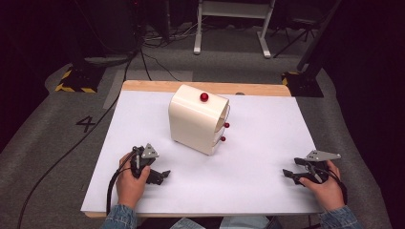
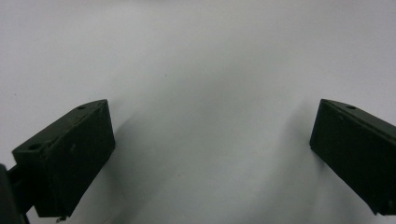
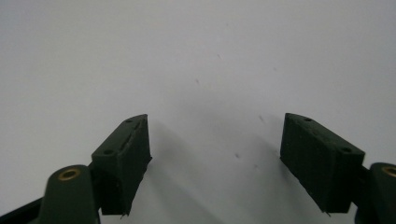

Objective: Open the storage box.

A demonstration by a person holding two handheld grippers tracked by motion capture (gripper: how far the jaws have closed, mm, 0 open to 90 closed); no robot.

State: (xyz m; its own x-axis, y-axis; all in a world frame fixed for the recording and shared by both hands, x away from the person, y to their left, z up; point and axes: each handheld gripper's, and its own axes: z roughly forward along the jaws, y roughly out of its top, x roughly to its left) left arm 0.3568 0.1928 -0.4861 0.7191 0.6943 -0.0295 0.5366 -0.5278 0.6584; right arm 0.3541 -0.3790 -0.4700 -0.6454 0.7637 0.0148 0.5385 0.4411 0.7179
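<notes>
Both the left claw [image 1: 165,174] and the right claw [image 1: 286,174] rest on the white table [image 1: 267,143] with jaws spread and empty, the cream box [image 1: 196,119] standing ahead between them, well apart from both.

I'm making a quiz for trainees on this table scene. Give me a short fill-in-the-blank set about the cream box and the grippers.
1. The knobs on the cream box are ____ in colour.
2. The jaws of the left gripper stand ____, with nothing between them.
3. The box stands on a ____ sheet covering the table.
4. The right gripper rests ____ from the box, not touching it.

Missing words: red; open; white; apart
</notes>
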